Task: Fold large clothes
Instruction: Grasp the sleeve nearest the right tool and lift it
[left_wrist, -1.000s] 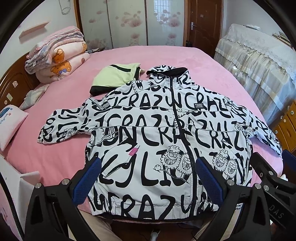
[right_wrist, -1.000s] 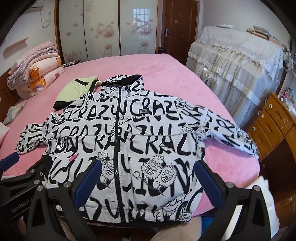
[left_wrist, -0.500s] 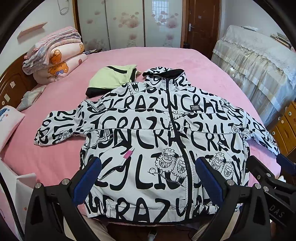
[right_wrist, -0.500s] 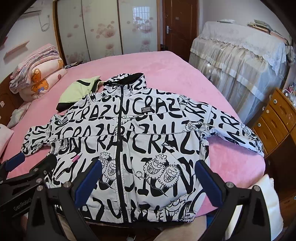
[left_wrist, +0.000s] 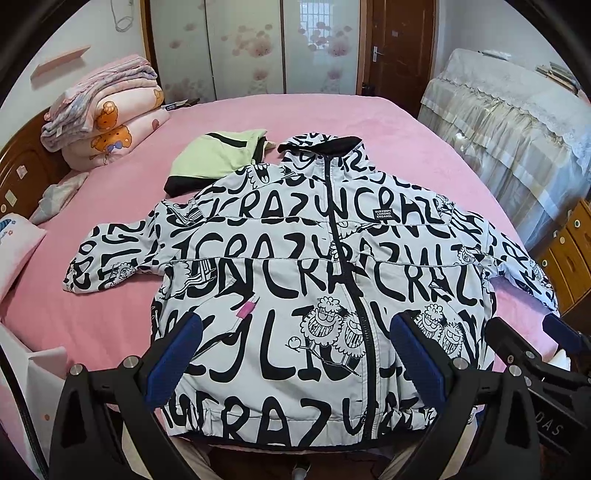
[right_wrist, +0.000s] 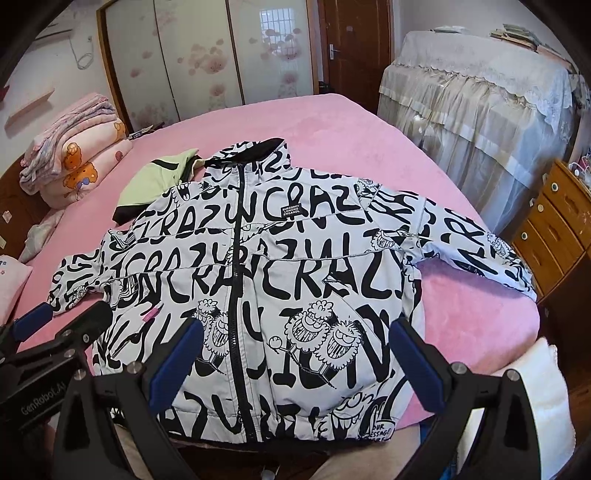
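**Puffy jacket laid flat, nothing grabbed yet: plenty of ways for this fold to get messy**

The black-and-white lettered jacket (left_wrist: 295, 266) is spread front-up and zipped on the pink bed (left_wrist: 369, 122), collar toward the far side, hem at the near edge, both sleeves stretched out sideways. No fold looks started.

What could go wrong, as a guess:
- The right sleeve (right_wrist: 476, 240) reaches to the bed's edge near the wooden drawers (right_wrist: 554, 221). If it is nudged instead of pinched properly, it could probably slide off and drag the shoulder along.
- The fabric looks padded and slick, so a shallow pinch might catch only the top layer and the fold would come out lopsided.
- A green garment (left_wrist: 218, 155) is tucked partly under the jacket's left shoulder. It could get dragged along when that side is folded in.
- The hem hangs slightly over the near edge, so any pull toward the person could drop the whole thing.

Pose: the left tool (left_wrist: 291, 354) is held low over the hem, pointed forward, fingers spread wide and released, nothing between them. The right tool (right_wrist: 295, 354) is held the same way just beside it, also spread and empty, over the lower right front. Each tool is seen at the edge of the other's view, so they are held side by side, near each other.
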